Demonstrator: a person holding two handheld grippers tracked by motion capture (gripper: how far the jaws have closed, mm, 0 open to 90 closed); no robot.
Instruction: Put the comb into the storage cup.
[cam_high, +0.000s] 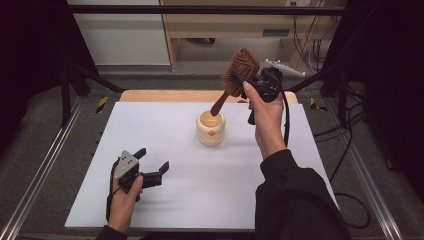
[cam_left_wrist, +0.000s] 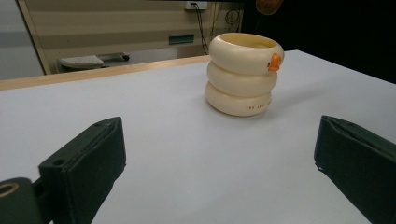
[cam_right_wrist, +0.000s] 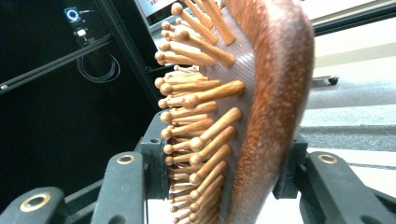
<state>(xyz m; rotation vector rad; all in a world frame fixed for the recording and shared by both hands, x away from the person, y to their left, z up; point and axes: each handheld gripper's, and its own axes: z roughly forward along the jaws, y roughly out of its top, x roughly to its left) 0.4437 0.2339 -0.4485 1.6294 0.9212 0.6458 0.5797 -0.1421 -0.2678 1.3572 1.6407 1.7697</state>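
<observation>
I have one wooden hairbrush clamped by its head in my right gripper, raised with its handle angled down just above the one cream ringed cup mid-table. My left gripper rests near the front-left, jaws apart, holding nothing.

The hairbrush looks like polished reddish wood with wooden pins. Below it, the cup is glossy cream ceramic on a matt white table
</observation>
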